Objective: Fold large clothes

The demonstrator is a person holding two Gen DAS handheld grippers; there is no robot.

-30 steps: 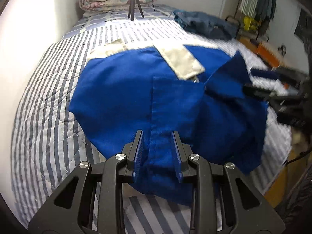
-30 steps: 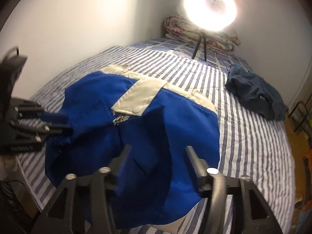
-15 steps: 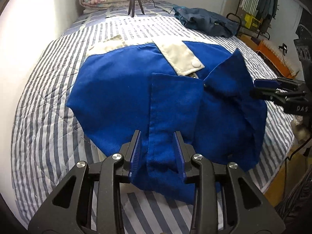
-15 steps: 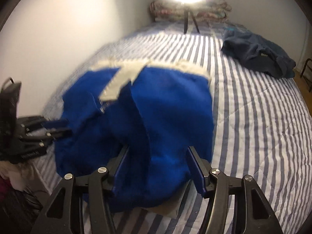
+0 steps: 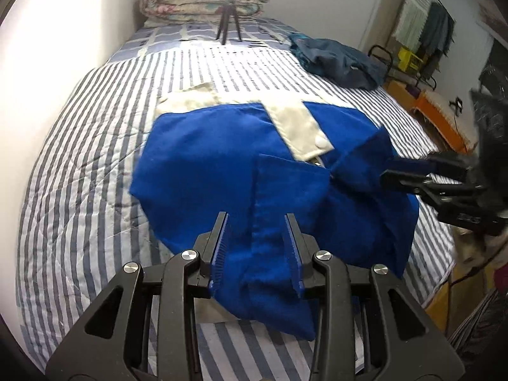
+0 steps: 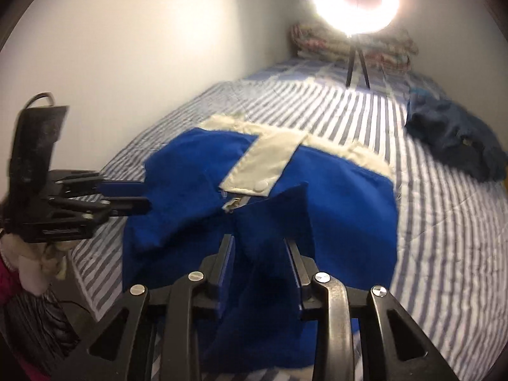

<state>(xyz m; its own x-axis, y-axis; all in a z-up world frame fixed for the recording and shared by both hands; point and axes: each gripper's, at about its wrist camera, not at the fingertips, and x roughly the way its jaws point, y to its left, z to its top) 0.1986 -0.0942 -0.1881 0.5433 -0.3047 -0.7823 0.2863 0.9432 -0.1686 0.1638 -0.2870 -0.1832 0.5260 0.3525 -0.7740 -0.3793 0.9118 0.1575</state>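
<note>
Change since earlier: right gripper (image 6: 258,265) has just been closing its jaws, and a raised fold of the blue garment (image 5: 222,158) now stands between them; one second ago they stood wide over the cloth.
Right jaws: narrowed on the near hem fold; the blue pads seem to press the cloth, though blur makes the contact hard to confirm.
Left jaws: left gripper (image 5: 257,247) is clamped on another part of the near edge, a ridge of cloth bunched between its pads.
Why held so: I judge that both grippers take the near hem at two places, so the edge can be lifted and carried toward the far side as one fold.
Garment place: spread on the striped bed cover (image 5: 79,158), near the near edge of the bed, its cream placket (image 5: 298,127) with a snap pointing far.
Around: ring light (image 6: 355,0) on a small tripod far on the bed; dark blue clothes (image 6: 457,139) far right.
Hidden: underside of the garment, the pad contact points, and the near bed edge below the grippers are out of sight.
</note>
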